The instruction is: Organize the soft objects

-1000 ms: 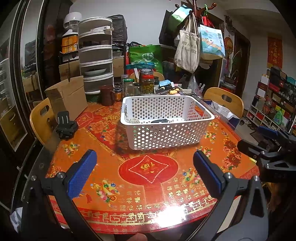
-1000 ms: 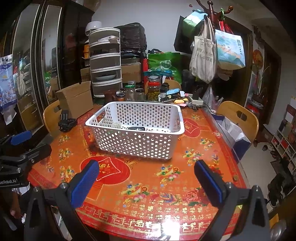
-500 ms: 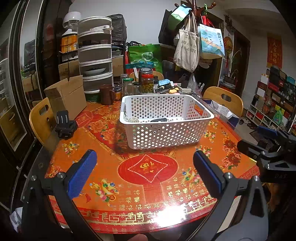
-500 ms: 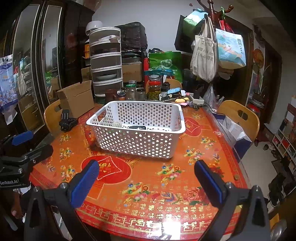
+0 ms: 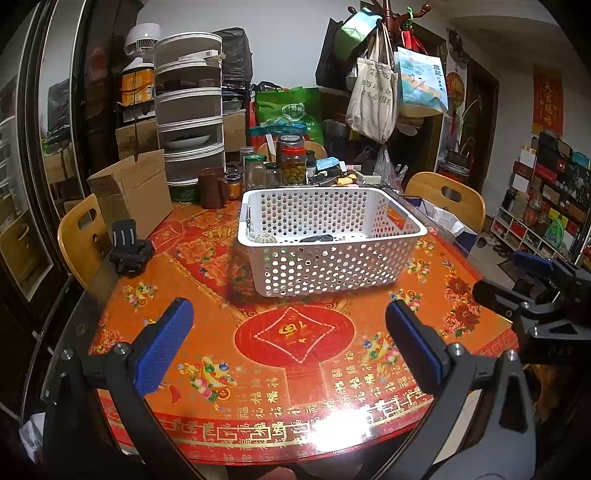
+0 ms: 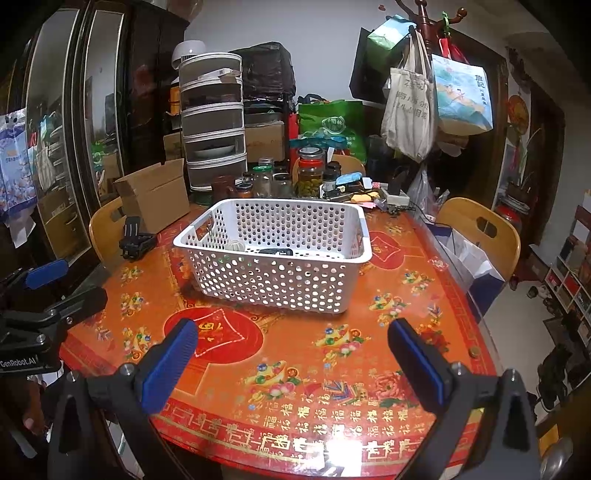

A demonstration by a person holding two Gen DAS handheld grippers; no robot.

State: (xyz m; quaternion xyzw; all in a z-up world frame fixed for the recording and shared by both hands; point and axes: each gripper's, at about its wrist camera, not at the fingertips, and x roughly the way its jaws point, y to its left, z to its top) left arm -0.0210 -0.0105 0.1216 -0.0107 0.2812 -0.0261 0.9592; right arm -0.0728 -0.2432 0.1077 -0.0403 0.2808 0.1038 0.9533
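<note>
Red-orange patterned table [image 5: 295,343], wooden chairs [image 6: 480,229], a laden coat rack [image 6: 421,22], white wall [image 5: 288,44].

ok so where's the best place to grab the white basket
Grip the basket by its near long rim, coming from above on the side facing the hand-held grippers. The rim is a thin lip that open jaws can straddle; the perforated walls are broad and slope inward.

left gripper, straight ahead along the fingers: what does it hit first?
Probably the white basket: its near wall sits between the open left gripper fingers' line. Only bare tablecloth lies before it, though height is unclear.
</note>
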